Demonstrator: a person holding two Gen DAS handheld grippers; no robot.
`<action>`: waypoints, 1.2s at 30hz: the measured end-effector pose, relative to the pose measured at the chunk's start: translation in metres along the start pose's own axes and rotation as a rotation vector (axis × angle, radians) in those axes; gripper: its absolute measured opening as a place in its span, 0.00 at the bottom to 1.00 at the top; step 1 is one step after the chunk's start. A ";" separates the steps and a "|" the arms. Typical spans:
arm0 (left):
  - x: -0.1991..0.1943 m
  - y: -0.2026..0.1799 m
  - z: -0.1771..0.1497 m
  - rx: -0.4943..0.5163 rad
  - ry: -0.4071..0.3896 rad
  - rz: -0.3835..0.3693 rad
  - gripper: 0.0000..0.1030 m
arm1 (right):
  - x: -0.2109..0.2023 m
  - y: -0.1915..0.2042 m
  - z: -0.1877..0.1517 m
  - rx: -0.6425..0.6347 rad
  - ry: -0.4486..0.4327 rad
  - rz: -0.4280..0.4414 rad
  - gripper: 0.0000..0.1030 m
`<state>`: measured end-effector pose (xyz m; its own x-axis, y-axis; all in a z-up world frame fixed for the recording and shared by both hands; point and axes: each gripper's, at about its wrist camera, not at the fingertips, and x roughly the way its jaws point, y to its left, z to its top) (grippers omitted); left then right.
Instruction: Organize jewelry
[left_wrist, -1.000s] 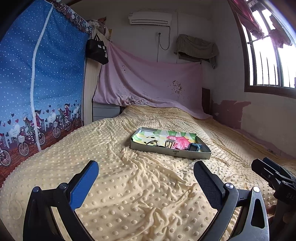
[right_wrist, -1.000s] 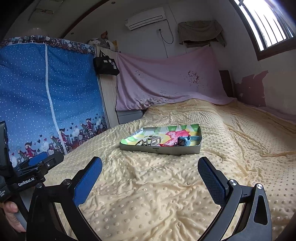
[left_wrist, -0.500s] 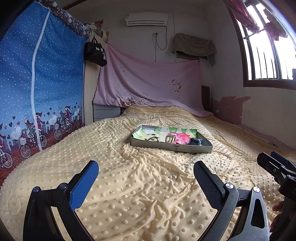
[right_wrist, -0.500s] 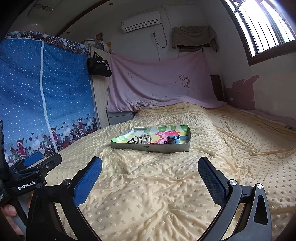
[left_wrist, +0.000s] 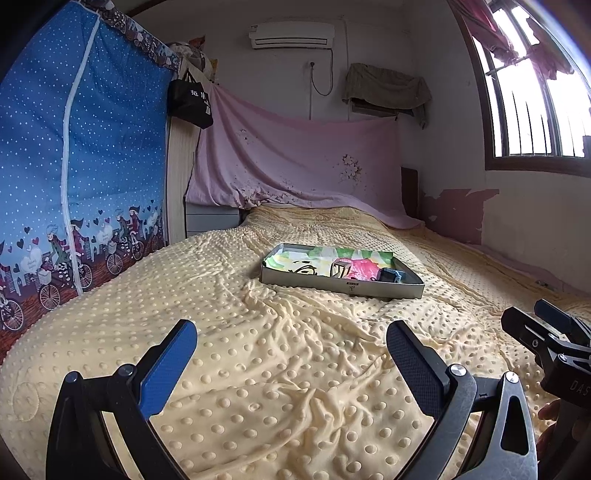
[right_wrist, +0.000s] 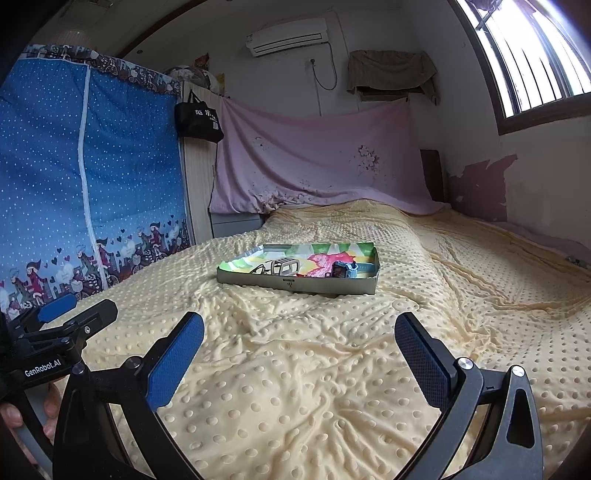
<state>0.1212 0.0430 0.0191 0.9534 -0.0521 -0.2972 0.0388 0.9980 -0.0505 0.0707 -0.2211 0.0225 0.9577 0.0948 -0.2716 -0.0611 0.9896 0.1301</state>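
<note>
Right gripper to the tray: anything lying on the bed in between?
Nothing but the rumpled yellow blanket lies between the open right gripper and the tray. The right wrist view shows that whole stretch; the left wrist view agrees.

Shallow rectangular metal tray (right_wrist: 295, 285) sits flat on the bed, long side facing the cameras, grey outer wall, small label at the middle of the front wall. Bottom is lined with a bright printed sheet (right_wrist: 317, 252): green, yellow, white, a pink-red patch right of centre. Inside: blue watch (right_wrist: 341, 269) toward the right end, case tilted up, light-blue strap trailing right. Left of it, a pale looped bracelet (right_wrist: 286, 265), apart from the watch. Dark thin item at bracelet's left, too small to identify. Same layout in the left view: tray (left_wrist: 343, 286), watch (left_wrist: 391, 275).
</note>
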 end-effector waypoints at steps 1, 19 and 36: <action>0.000 0.000 0.000 -0.002 -0.002 0.001 1.00 | 0.000 0.000 0.000 0.000 0.000 0.000 0.99; -0.001 0.007 0.004 -0.034 -0.009 0.003 1.00 | -0.002 -0.003 0.000 0.016 -0.007 -0.004 0.99; -0.001 0.008 0.004 -0.039 -0.012 0.005 1.00 | -0.003 -0.004 0.002 0.016 -0.008 -0.004 0.99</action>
<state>0.1214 0.0516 0.0230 0.9572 -0.0461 -0.2858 0.0223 0.9961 -0.0858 0.0685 -0.2252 0.0251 0.9603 0.0900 -0.2642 -0.0531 0.9882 0.1439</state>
